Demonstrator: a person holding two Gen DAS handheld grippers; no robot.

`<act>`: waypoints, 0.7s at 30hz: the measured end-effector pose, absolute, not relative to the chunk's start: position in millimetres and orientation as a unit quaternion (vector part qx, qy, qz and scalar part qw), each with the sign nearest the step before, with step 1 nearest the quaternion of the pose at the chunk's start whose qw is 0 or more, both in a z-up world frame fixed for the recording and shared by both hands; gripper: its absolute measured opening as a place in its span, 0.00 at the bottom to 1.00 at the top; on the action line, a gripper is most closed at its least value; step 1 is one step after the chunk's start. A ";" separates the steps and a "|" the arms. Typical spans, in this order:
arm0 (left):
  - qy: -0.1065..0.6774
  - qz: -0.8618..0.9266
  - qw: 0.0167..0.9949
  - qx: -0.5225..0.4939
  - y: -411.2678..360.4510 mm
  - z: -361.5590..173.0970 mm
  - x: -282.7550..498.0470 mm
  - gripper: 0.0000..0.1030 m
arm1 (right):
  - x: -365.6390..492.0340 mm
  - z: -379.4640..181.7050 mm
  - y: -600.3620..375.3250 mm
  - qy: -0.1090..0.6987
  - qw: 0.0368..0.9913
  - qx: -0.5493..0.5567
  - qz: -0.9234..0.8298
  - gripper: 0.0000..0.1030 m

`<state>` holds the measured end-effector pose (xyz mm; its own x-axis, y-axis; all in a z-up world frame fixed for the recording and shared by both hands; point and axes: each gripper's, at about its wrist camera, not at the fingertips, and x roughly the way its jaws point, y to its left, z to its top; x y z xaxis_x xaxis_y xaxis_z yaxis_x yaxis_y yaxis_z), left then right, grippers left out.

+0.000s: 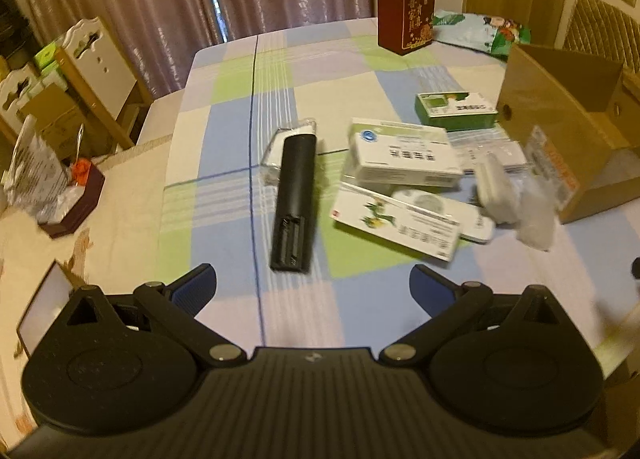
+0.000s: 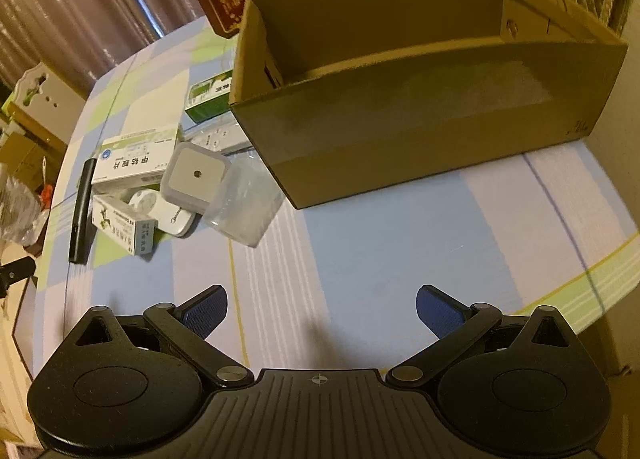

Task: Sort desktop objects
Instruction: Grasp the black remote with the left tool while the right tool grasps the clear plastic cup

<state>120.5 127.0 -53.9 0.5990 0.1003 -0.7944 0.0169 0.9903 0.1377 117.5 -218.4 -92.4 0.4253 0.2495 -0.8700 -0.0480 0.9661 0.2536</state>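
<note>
A black remote (image 1: 295, 203) lies lengthwise on the checked tablecloth, its battery bay facing me. To its right sits a heap of white and green medicine boxes (image 1: 402, 157), a white oval device (image 1: 444, 215) and a white square plug (image 2: 196, 175) on a clear plastic case (image 2: 242, 205). An open cardboard box (image 2: 400, 99) stands beyond them. My left gripper (image 1: 312, 291) is open just short of the remote. My right gripper (image 2: 322, 315) is open over bare cloth in front of the cardboard box. Neither holds anything.
A dark red carton (image 1: 406, 13) and a green printed bag (image 1: 480, 31) stand at the table's far side. A tissue holder with a plastic bag (image 1: 52, 187) sits on the left. A white chair (image 1: 100, 67) stands past the table's left edge.
</note>
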 end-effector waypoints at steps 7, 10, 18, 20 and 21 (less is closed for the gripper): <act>0.464 -0.006 0.884 0.063 159.7 -79.0 169.0 0.87 | 136.5 -98.6 -205.3 0.537 0.834 0.110 0.067 1.00; 0.470 -0.020 0.881 0.056 168.8 -87.2 191.7 0.79 | 143.0 -98.9 -199.2 0.539 0.833 0.109 0.059 1.00; 0.493 -0.052 0.868 0.030 186.1 -112.9 244.4 0.77 | 153.0 -102.4 -193.9 0.544 0.829 0.127 0.035 1.00; 0.499 -0.062 0.864 0.025 188.0 -119.0 250.2 0.76 | 154.7 -102.9 -192.4 0.543 0.828 0.139 0.033 1.00; 0.502 -0.067 0.862 0.022 188.9 -122.1 253.1 0.76 | 155.7 -103.0 -190.8 0.541 0.828 0.145 0.034 1.00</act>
<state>253.1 188.9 -122.1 0.4876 -0.0932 -0.8681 0.1377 0.9900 -0.0290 155.7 -190.8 -103.0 0.4119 0.2137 -0.8858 0.0995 0.9557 0.2769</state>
